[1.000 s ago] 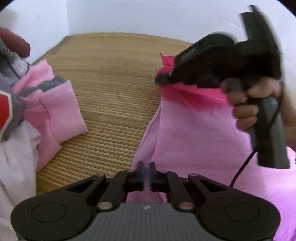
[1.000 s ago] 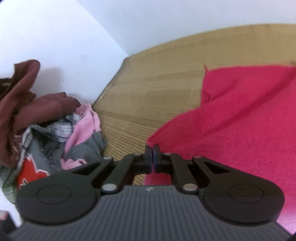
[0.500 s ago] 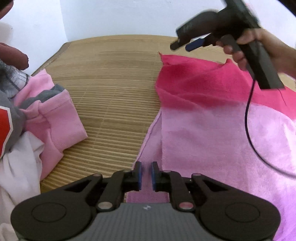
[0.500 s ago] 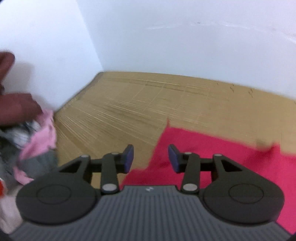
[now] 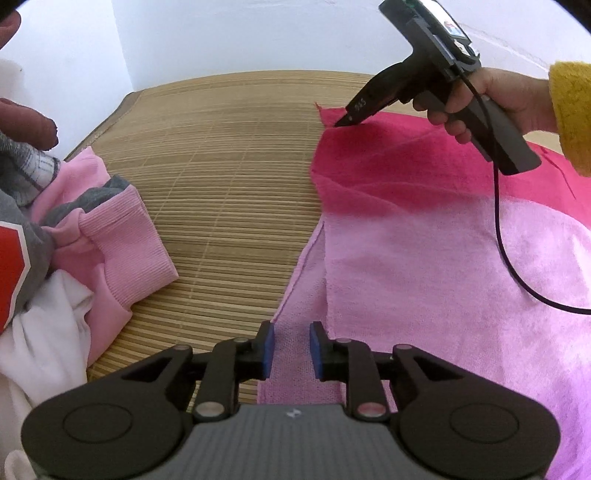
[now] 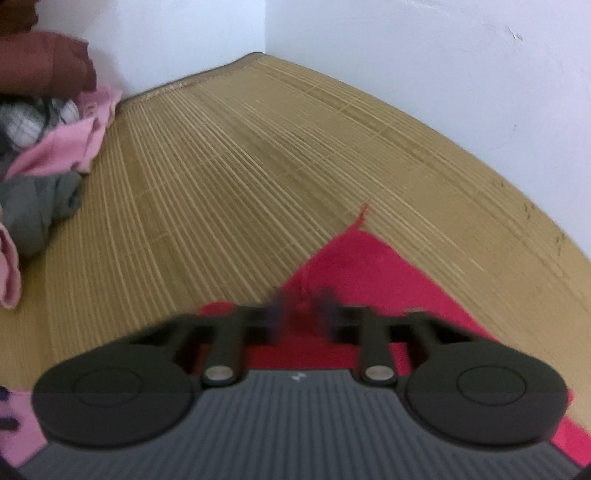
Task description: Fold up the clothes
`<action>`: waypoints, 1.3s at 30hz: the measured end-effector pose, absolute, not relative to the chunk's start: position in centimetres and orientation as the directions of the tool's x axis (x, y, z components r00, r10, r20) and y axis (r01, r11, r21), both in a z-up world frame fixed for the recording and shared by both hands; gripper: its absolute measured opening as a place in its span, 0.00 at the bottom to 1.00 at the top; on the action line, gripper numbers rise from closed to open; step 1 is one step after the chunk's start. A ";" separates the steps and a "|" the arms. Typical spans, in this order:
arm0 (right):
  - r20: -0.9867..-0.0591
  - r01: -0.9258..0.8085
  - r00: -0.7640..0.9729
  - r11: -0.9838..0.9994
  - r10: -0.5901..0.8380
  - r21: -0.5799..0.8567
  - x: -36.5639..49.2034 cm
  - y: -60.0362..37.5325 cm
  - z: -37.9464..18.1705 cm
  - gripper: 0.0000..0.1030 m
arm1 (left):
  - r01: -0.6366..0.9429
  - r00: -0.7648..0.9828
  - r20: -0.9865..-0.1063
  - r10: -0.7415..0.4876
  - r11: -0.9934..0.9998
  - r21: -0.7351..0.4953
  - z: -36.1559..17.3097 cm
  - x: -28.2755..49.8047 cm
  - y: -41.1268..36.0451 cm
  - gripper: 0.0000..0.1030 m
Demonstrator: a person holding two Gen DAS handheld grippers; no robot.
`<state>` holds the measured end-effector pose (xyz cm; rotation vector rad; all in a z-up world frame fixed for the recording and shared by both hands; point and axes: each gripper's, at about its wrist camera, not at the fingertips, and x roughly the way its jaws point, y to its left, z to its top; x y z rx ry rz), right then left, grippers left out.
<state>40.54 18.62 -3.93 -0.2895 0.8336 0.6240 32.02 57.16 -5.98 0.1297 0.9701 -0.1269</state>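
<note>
2 grippers on 1 piece: a pink cloth (image 5: 424, 258), terry-looking, deep magenta at the far end and pale pink near, spread on a bamboo mat (image 5: 229, 177).

- Left gripper (image 5: 290, 345): at the cloth's near left edge. Jaws have just been opening and stand at a narrow gap. The hem lies under and between the pads, but they are not pressing on it.
- Right gripper (image 5: 338, 124): at the far left corner, tips drawn to a point on the magenta part. Its own view is blurred, but a small ridge of fabric rises between the fingers, so I read it as closed on the corner.
- Step in hand, as I judge it: taking hold of the left side for the next fold.

Doing it well:
- Left should close again on the hem, catching both layers where the edge doubles over.
- Raise both corners together, so the edge stays straight, then lay it over flush.
- Bite behind the frayed thread (image 6: 364, 214) at the corner tip, not on it.

Around:
- 1 pile of unfolded clothes (image 5: 40, 206) lies to the left, its pink ribbed cuff (image 5: 122, 240) reaching toward the working strip.
- The right gripper's black cable (image 5: 498, 229) hangs across the cloth. It could drag or get folded in.
- White walls (image 5: 240, 33) close the far corner.
</note>
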 end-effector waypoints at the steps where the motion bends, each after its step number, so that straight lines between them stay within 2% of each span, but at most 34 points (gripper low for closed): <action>1: -0.745 -0.611 0.528 0.791 0.409 0.001 40.6 18.6 -3.7 0.04 | 0.165 0.559 -0.827 -0.052 0.985 0.050 -6.0 32.0 57.2 0.23; 5: -0.672 -0.538 0.585 0.837 0.454 0.098 41.9 17.5 -2.1 0.04 | 0.170 0.568 -0.822 -0.050 0.984 0.058 -6.1 31.8 57.4 0.28; 8: -0.641 -0.485 0.641 0.870 0.423 0.088 43.8 17.8 -1.6 0.04 | 0.167 0.574 -0.818 -0.039 0.983 0.070 -6.1 31.8 57.4 0.31; 17: -0.676 -0.470 0.638 0.882 0.369 0.038 46.9 22.4 -5.2 0.06 | 0.163 0.602 -0.799 0.001 0.979 0.123 -6.2 31.2 56.8 0.36; 22: -0.664 -0.403 0.679 0.915 0.314 0.021 45.2 23.2 -4.3 0.08 | 0.178 0.610 -0.792 0.016 0.971 0.157 -5.9 31.1 56.5 0.38; 24: -0.644 -0.385 0.694 0.922 0.323 0.047 43.7 21.9 -2.4 0.14 | 0.171 0.620 -0.785 0.002 0.976 0.138 -5.1 31.4 56.8 0.37; 25: -0.629 -0.382 0.707 0.923 0.324 0.046 42.5 20.3 -1.3 0.21 | 0.177 0.639 -0.769 -0.015 0.976 0.128 -4.4 31.6 56.9 0.37; 27: -0.597 -0.376 0.735 0.926 0.322 0.036 40.0 16.9 0.9 0.27 | 0.202 0.694 -0.718 -0.053 0.972 0.123 -2.6 32.5 56.8 0.38; 29: -0.584 -0.302 0.771 0.953 0.255 0.017 37.4 11.9 2.2 0.35 | 0.257 0.728 -0.676 -0.115 0.960 0.113 -1.2 34.5 56.5 0.39; 31: -0.610 -0.211 0.775 0.977 0.169 0.002 35.1 6.4 2.7 0.41 | 0.302 0.739 -0.651 -0.173 0.949 0.091 -1.0 37.1 56.4 0.40; 34: -0.667 -0.024 0.744 0.996 -0.041 -0.088 31.2 -1.9 1.9 0.41 | 0.359 0.709 -0.667 -0.229 0.931 0.062 -2.5 42.1 55.2 0.40; 36: -0.685 0.099 0.707 0.983 -0.179 -0.154 28.4 -7.1 1.1 0.41 | 0.367 0.691 -0.686 -0.225 0.928 0.065 -4.0 45.4 54.8 0.39; 39: -0.713 0.266 0.635 0.951 -0.297 -0.158 24.4 -14.2 0.1 0.41 | 0.316 0.664 -0.734 -0.139 0.943 0.107 -5.9 48.9 54.2 0.40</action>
